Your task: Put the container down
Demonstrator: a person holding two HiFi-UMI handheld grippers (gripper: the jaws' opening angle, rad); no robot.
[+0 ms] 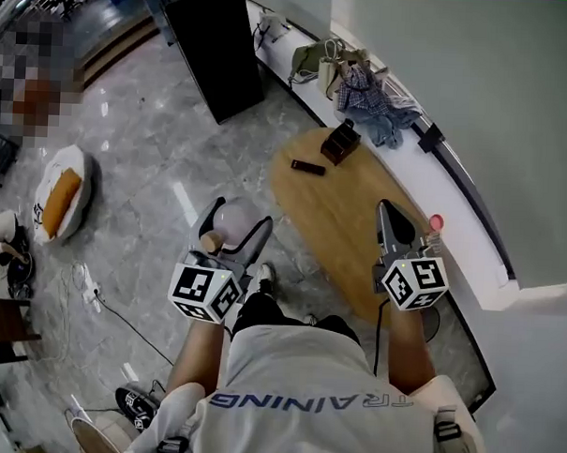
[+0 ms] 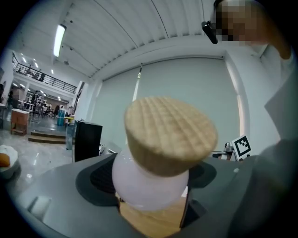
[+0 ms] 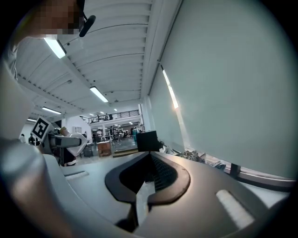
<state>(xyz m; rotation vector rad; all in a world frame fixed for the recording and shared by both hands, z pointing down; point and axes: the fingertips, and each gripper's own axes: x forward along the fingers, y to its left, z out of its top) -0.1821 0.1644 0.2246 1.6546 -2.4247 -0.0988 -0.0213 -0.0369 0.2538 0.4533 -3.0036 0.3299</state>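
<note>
Left gripper (image 1: 235,226) is pinching the container (image 2: 149,188), a white jar with a cork lid (image 2: 170,135), and holding it in the air over the floor just beside the oval wooden table (image 1: 336,214). Right gripper (image 1: 387,216) is hovering above the table, jaws pressed together with nothing between them.

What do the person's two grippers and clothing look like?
Both the left gripper and the right gripper are grey with black jaw pads, and each carries a white cube with black square markers. The person wears a white shirt with grey lettering.
</note>
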